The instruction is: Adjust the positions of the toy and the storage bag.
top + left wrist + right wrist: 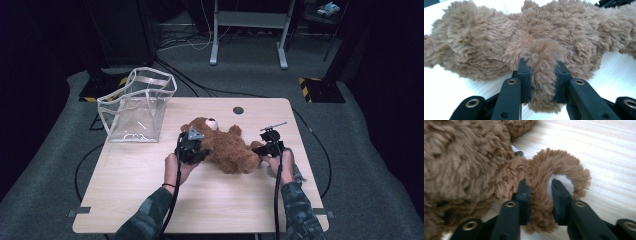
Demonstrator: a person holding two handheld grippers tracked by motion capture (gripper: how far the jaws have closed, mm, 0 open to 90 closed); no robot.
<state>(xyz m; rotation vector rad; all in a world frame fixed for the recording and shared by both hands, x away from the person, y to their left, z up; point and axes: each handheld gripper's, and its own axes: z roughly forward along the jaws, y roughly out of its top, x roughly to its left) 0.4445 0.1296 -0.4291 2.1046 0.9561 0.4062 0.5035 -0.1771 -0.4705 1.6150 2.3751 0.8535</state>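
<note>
Where the person's sleeves come in at the near edge: both hands rest on the tabletop [150, 210], each with a claw at the teddy bear [227, 147].
Left claw [541, 72]: jaws pinched onto a furry limb of the bear, pile bulging out between the black pads; it sits at the bear's left side in the high view [191, 147].
Right claw [540, 192]: jaws pressed onto another limb, a curled paw with a pale sole patch; it sits at the bear's right side in the high view [267, 146].
Bear, place: lying flat near the middle of the tabletop, between the two claws, head toward the far left.
Bear, look: shaggy mid-brown plush, long tousled pile, a pale muzzle patch on the head, stubby limbs splayed outward.
Clear bag [137, 105]: beyond the bear at the far left corner, standing upright with its mouth open, white-trimmed, apart from the bear.
Grommet hole [238, 110]: dark, round, near the far edge.
Floor [370, 150]: grey carpet, cables trailing past it.
</note>
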